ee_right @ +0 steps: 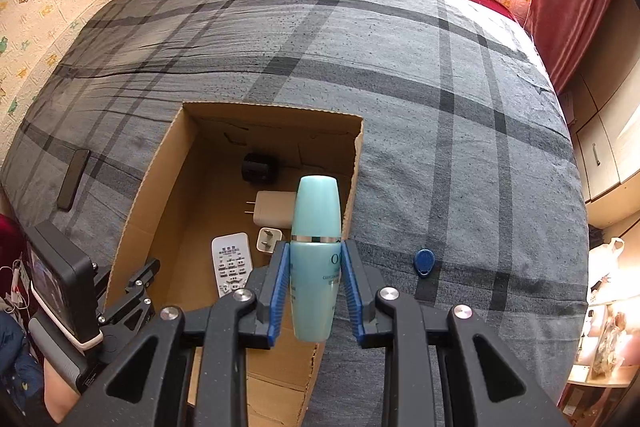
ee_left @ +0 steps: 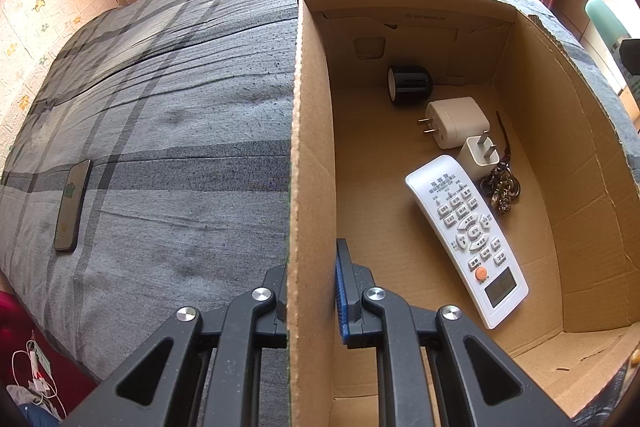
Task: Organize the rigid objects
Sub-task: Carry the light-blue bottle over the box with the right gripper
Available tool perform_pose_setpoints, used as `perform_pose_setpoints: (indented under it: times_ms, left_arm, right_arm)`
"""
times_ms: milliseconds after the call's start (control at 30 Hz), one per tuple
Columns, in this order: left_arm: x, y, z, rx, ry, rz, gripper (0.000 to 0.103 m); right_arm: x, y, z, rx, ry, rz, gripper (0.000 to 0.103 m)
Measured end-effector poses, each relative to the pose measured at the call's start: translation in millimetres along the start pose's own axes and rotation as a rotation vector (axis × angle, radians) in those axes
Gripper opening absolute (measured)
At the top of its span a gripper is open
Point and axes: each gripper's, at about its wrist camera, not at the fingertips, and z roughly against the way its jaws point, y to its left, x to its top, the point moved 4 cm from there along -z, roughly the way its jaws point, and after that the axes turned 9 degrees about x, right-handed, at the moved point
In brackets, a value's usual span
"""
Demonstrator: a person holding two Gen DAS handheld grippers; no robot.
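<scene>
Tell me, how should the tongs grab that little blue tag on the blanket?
Come straight down from above and pinch the blue tag across its narrower sides. It lies flat on the blanket, so its thin edges are probably all there is to grip.

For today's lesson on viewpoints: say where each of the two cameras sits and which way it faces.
Left wrist: on the left gripper, facing steeply down its fingers, shut on the cardboard box wall.
Right wrist: on the right gripper, facing steeply down at the box, holding a teal bottle; left gripper visible.
Shared: box, white remote, black phone.
</scene>
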Motion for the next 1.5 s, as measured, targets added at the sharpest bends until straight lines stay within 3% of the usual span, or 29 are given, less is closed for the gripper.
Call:
perform_pose_setpoints:
  times_ms: [567,1500]
  left_arm:
    - [-0.3,2.1,-0.6,-0.007,0.0,0.007,0.015]
    - [-0.4,2.5,-0.6,-0.008,0.0,0.006,0.015]
  right_arm:
    - [-5.9,35.2,-41.5,0.019,0.072,0.048,0.027]
    - [-28.6,38.5,-128.7,-0.059,0.222,0.072,0.027]
